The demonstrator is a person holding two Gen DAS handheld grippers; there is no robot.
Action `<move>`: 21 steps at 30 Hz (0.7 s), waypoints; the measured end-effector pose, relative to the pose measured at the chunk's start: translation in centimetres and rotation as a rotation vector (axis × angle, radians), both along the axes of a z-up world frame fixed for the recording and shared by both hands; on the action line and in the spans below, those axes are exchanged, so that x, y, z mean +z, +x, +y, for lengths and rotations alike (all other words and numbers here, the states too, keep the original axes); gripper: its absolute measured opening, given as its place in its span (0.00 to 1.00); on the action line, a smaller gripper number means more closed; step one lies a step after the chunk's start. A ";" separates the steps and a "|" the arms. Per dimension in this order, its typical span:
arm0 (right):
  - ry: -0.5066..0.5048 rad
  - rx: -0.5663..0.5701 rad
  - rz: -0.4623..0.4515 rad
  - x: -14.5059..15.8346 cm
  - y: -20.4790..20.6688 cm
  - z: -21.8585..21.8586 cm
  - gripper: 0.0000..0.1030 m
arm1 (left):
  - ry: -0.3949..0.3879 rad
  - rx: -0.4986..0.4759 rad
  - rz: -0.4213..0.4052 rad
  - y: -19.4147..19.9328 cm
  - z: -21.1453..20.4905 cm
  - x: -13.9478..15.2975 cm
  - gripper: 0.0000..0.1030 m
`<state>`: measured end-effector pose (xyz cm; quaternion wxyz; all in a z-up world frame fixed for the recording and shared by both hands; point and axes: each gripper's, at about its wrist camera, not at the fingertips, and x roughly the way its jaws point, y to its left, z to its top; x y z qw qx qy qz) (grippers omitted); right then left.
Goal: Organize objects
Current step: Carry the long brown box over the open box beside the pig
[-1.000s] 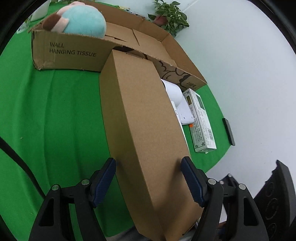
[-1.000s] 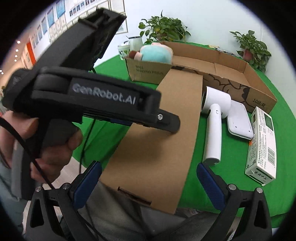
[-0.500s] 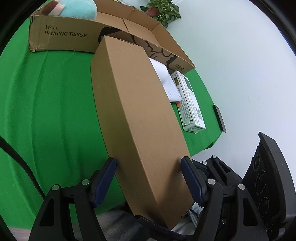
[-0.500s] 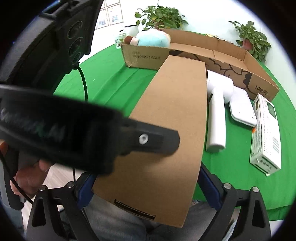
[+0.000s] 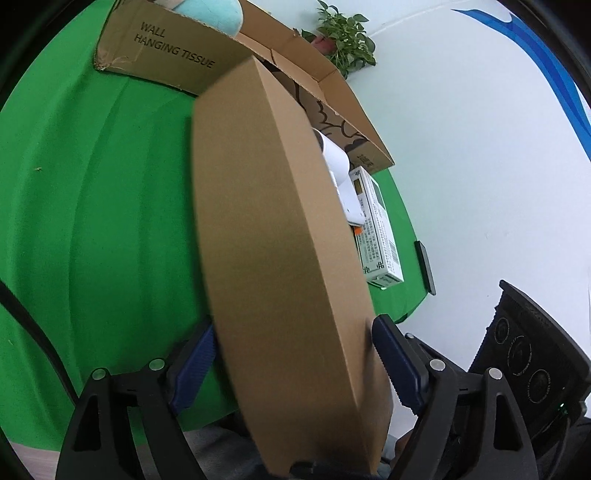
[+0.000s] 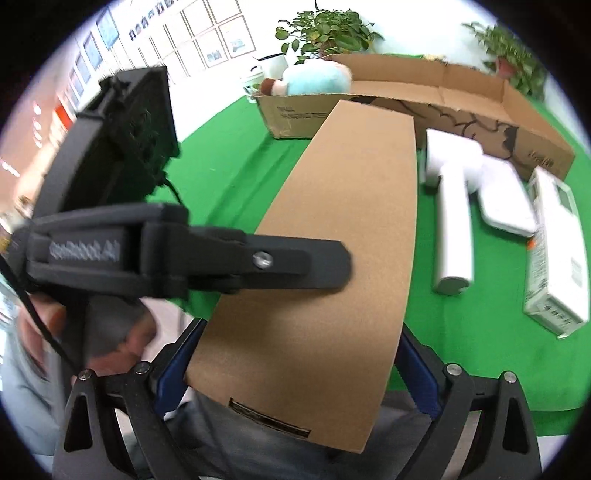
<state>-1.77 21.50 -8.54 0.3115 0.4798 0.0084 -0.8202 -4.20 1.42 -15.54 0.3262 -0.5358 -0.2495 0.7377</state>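
A long flat brown cardboard box (image 5: pixel 277 240) (image 6: pixel 332 240) is held over the near edge of the green table (image 5: pixel 92 203), pointing toward the big carton. My right gripper (image 6: pixel 295 358) is shut on its near end, with a blue pad against each long edge. My left gripper (image 5: pixel 295 358) still has the box between its blue pads, but its jaws are opening and look just off the cardboard. In the right wrist view, one black left finger (image 6: pixel 258 262) lies across the box's top face. A hand (image 6: pixel 122 343) grips that gripper's handle.
A large open carton (image 6: pixel 461 85) marked WALL HANGING TISSUE stands at the back with a teal plush toy (image 6: pixel 317 79) in its left end. To the right of the brown box lie a white hair dryer (image 6: pixel 452 206), a white flat device (image 6: pixel 506 206) and a white printed box (image 6: pixel 554 251). Potted plants (image 6: pixel 325 33) stand behind.
My right jaws came in from wide apart onto the box's long edges. My left jaws have spread wider, and the box now looks tilted in the left wrist view.
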 end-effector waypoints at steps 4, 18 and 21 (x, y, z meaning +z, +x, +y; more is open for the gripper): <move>-0.036 0.028 0.000 0.0 0.5 0.2 0.92 | 0.006 0.007 -0.014 0.1 -0.1 0.2 0.80; -0.077 0.027 0.148 3.2 2.3 1.0 0.90 | -0.092 0.038 0.169 0.0 0.8 6.9 0.74; -0.082 0.004 0.187 4.4 2.4 1.2 0.89 | -0.113 0.028 0.215 -0.8 0.9 9.1 0.74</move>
